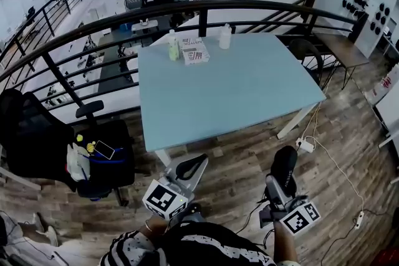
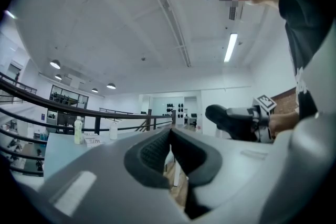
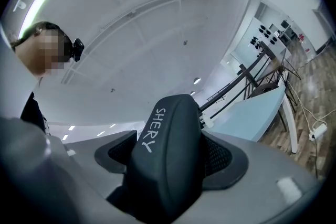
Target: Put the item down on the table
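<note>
I read the white word "SHERY" on the black item (image 3: 167, 144). The letters ran along its long side. The box (image 1: 195, 51) on the worktop (image 1: 249, 96) had print on it too, but it was too small for me to read.

My right gripper (image 1: 280, 187) was clamped on the item. One jaw pressed on each side, and the dark pads hugged its middle. The rounded end of the item stuck out past the jaws.

My left gripper (image 2: 170, 132) held nothing. Its two jaws met at the tips, with only a thin gap lower down. Through that gap I saw the wood floor (image 1: 237, 165).

The item was up in the air over the floor, not on the worktop. In the head view its long side pointed away from me, toward the near edge of the blue worktop. It was short of that edge and did not touch it. In the left gripper view it stuck out from the right gripper to the left, about level.

At the far end of the worktop stood a green bottle (image 1: 173, 45) just beside the box. A white bottle (image 1: 225, 37) stood a bit to the right of them. All three were well apart from the item.
</note>
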{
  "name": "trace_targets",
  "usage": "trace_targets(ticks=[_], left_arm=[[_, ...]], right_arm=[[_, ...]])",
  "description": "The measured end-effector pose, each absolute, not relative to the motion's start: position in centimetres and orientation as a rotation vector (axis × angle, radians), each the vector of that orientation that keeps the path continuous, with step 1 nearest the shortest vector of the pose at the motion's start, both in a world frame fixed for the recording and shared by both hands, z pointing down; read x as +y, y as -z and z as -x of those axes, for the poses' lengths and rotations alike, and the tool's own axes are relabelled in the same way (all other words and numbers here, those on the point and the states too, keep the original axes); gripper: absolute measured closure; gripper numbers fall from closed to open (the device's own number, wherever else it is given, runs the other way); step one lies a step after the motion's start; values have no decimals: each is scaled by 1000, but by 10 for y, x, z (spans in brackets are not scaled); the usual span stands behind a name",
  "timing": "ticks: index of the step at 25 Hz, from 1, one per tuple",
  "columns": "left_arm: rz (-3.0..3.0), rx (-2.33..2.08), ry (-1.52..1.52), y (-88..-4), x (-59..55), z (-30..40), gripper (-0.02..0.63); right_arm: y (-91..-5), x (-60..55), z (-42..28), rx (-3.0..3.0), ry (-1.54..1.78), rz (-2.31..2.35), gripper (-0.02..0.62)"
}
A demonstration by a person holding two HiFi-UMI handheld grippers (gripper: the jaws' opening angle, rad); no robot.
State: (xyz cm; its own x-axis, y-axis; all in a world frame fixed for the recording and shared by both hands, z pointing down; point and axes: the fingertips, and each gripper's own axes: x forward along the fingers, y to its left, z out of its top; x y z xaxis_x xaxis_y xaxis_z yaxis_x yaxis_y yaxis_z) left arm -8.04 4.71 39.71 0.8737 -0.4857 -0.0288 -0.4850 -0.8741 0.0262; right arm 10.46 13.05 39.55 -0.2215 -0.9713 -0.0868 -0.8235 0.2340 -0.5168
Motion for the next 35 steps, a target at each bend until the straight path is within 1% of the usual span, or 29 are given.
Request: trace_targets(ticks=[23,35], left_arm=[[-3018,-762,112,-400,-75,78,606],[-3014,-716,116,-408,-97,80,606]], right_arm=[[-397,38,-126,2061,500,1796,210],[-399,15,-120,2048,487,1822,210]])
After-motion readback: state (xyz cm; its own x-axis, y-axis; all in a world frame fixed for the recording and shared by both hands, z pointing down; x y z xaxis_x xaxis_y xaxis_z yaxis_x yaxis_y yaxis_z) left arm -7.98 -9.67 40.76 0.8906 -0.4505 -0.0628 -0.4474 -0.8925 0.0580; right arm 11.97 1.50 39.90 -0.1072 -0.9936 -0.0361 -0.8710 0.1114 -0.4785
